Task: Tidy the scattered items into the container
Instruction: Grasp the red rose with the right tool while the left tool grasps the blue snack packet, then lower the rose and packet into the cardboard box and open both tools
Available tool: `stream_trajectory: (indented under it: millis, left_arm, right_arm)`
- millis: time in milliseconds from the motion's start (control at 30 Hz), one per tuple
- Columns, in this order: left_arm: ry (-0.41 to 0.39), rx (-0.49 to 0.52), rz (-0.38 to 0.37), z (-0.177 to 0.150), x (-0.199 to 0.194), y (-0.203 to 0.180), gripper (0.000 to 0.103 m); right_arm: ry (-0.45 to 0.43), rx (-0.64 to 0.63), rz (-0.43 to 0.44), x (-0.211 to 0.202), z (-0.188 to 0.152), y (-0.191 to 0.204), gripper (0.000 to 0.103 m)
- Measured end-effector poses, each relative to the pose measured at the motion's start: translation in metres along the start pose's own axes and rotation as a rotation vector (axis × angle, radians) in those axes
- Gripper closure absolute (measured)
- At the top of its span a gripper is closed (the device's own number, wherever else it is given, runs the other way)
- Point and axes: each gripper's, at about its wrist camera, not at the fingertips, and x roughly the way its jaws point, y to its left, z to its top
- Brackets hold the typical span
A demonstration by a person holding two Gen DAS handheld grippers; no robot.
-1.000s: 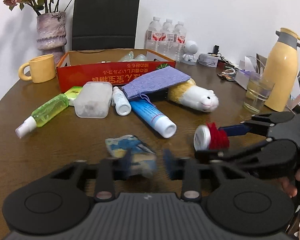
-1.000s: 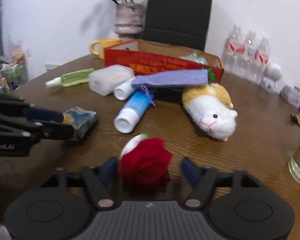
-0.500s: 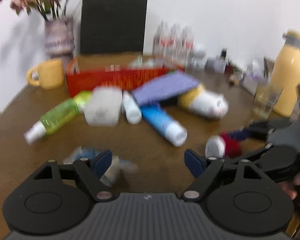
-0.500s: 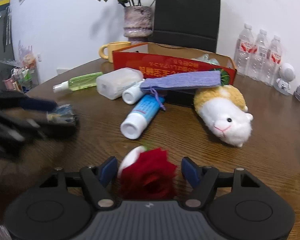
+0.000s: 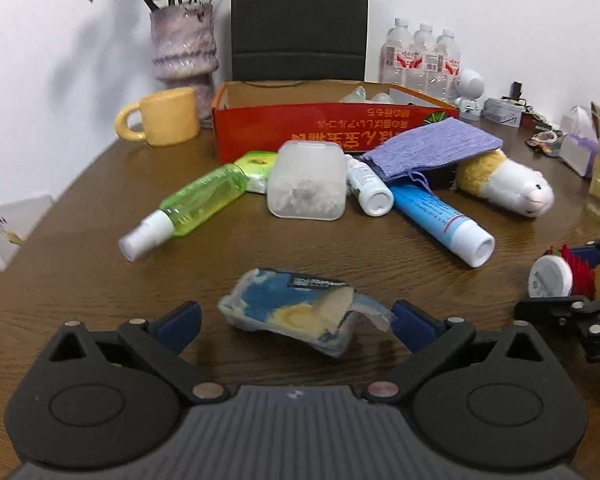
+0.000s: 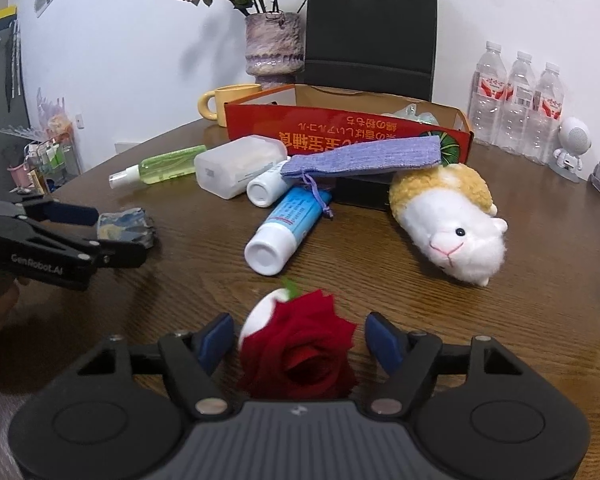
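On the round dark-brown wooden table (image 5: 80, 264), the left gripper (image 5: 296, 322) has its blue-padded jaws opening, wide apart, with the crumpled blue-and-yellow plastic packet (image 5: 300, 314) lying on the wood between them; neither pad touches it. Bare table stretches to the left of the packet as far as the curved table edge.

The right gripper (image 6: 300, 338) has its jaws spread on either side of the red fabric rose (image 6: 300, 350), which sits on a white round base (image 6: 256, 316); a narrow gap shows between each blue pad and the petals, so the flower is not clamped. Open wood lies between the rose and the white-capped blue tube (image 6: 286, 226) ahead, and a broad free patch runs to the right, in front of the white-and-tan plush animal (image 6: 452, 222).

Farther back the clutter is tight: a green spray bottle (image 5: 188, 204), a frosted plastic box (image 5: 306, 180), a small white bottle (image 5: 370, 186) and a purple knitted pouch (image 5: 428, 148) crowd against the front wall of the open red cardboard box (image 5: 284, 124). A yellow mug (image 5: 166, 117) stands left of the box, near the table's rim.
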Motion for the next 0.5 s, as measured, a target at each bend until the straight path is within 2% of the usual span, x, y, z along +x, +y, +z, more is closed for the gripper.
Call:
stream_trajectory:
  millis: [67, 100, 167, 333, 500]
  left_arm:
    - [0.008, 0.008, -0.007, -0.001, 0.000, -0.003, 0.027]
    - [0.007, 0.015, -0.007, -0.001, 0.000, -0.005, 0.034]
    - [-0.001, 0.017, -0.021, 0.000, -0.005, -0.008, 0.070]
    - [-0.028, 0.012, -0.043, 0.005, -0.010, -0.014, 0.080]
    - [-0.112, 0.018, -0.054, 0.017, -0.027, -0.021, 0.085]
  right_arm:
    - [0.000, 0.003, 0.000, -0.001, 0.001, 0.000, 0.046]
    - [0.001, 0.005, -0.001, -0.001, 0.001, 0.000, 0.049]
    - [0.003, 0.012, -0.006, -0.003, 0.002, -0.001, 0.054]
    - [-0.013, 0.040, -0.016, -0.009, 0.004, -0.003, 0.055]
    - [-0.067, 0.042, -0.035, -0.026, 0.015, -0.006, 0.055]
